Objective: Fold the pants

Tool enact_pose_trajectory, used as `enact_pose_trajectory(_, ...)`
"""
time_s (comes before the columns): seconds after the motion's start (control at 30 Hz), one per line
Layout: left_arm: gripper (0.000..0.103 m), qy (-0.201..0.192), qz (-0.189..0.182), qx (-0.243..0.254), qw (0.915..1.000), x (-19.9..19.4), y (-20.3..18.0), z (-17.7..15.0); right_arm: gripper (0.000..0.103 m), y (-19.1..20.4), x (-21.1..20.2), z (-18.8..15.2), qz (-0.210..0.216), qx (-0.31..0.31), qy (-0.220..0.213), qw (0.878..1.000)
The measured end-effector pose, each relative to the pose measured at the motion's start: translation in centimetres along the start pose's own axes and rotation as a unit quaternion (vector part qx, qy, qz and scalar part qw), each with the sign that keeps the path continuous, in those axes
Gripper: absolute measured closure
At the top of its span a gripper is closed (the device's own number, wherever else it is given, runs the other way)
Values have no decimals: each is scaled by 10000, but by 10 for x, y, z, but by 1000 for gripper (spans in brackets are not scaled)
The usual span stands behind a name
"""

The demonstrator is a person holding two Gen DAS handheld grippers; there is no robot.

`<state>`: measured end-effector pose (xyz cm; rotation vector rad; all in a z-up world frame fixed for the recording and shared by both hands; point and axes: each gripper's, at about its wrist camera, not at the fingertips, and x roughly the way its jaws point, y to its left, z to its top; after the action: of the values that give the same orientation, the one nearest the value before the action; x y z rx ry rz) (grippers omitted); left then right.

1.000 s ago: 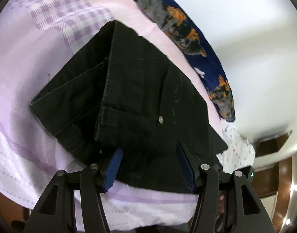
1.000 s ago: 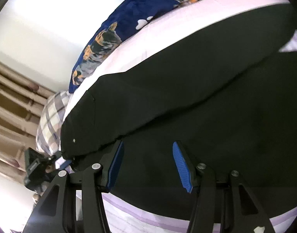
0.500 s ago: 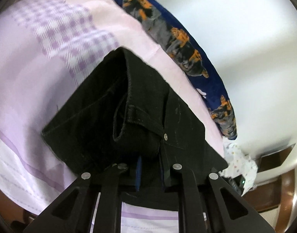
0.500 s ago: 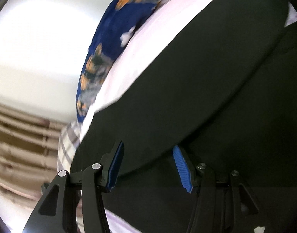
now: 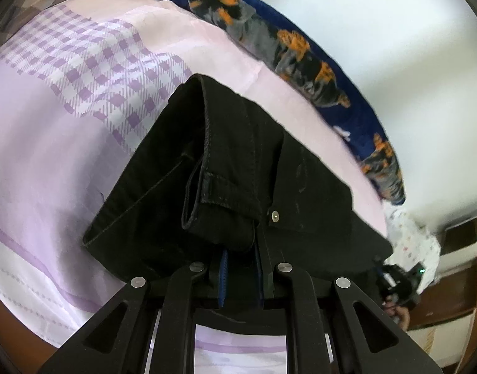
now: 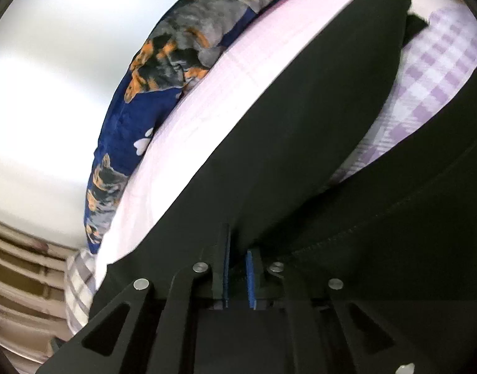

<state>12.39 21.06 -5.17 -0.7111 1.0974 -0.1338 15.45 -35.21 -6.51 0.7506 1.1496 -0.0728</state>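
Black pants [image 5: 232,180] lie on a bed with a pink and purple checked sheet [image 5: 82,99]. In the left wrist view my left gripper [image 5: 240,268] is shut on the near edge of the pants by the waistband and a metal rivet [image 5: 274,216]; the cloth there is lifted and bunched. In the right wrist view my right gripper [image 6: 237,275] is shut on a fold of the same black pants [image 6: 301,155], which stretch away up and to the right. The blue pads [image 6: 249,272] are nearly together with cloth between them.
A dark blue blanket with orange and grey dog prints [image 5: 301,53] lies along the far side of the bed, also in the right wrist view [image 6: 163,71]. A white wall [image 5: 378,15] is behind. The other gripper [image 5: 397,283] shows at the right. Wooden furniture [image 5: 475,268] stands beyond.
Both grippers have closed from open onto the black pants. The left one has lifted the waistband edge; the right one has pinched a fold and tilted.
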Motion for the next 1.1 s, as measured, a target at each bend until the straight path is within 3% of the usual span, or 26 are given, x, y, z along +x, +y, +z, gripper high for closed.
enact_pose_trajectory(0.2,88,335,78,643,9973,-4,0,8,97,38,-50,-22,-456,-882,-298,9946)
enact_pose_trajectory(0.47,88,802,175,1377,9871,-9,6,5,97,38,-96,-73,-710,-1016,-187,9921)
enact_pose_trajectory(0.6,88,1051,299,1514,9824,-2,16,1,97,26,-96,-93,-817,-868,64,9929)
enact_pose_trajectory(0.8,88,1017,370,1689,9797,-10,17,0,98,18,-94,-111,-849,-794,296,9928)
enact_pose_trajectory(0.97,82,891,972,2280,9647,-2,1,-11,98,-4,-69,-117,-950,-492,680,9919)
enact_pose_trajectory(1.03,81,807,1131,2537,9573,-5,-6,-17,92,-9,-68,-118,-810,-374,699,9936)
enact_pose_trajectory(1.1,72,775,1279,2598,9540,-9,-10,-20,91,-15,-67,-117,-695,-224,743,9946)
